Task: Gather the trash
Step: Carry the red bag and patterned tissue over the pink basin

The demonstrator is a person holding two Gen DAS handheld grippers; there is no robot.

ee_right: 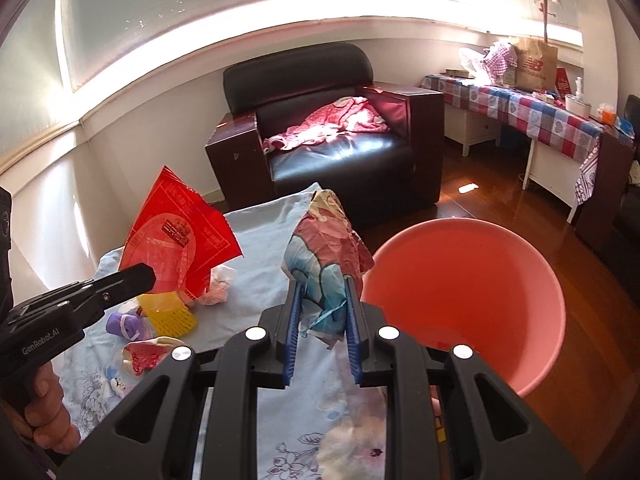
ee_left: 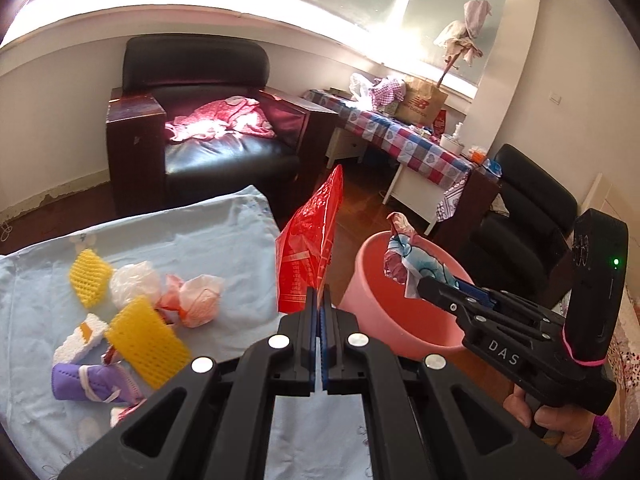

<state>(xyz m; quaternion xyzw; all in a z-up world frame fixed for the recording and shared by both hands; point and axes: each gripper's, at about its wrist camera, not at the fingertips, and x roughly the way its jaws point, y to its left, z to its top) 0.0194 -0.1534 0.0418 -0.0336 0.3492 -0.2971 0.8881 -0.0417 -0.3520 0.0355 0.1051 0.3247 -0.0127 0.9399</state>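
While both pieces of trash are held up off the table, the carry-to-bin step is judged in hand. Left gripper is clamped fully onto the bottom edge of a flat red printed plastic wrapper, held upright at the table's right edge. Right gripper is closed narrowly on a crumpled blue-and-pink printed paper wad, seen from the left wrist over the near rim of the round pink plastic bin on the floor to the right. Next move is judged to need both loads brought over the bin mouth, then the jaws opened. Further left, yellow foam nets, white tissue balls and a purple mask are left on the pale blue tablecloth.
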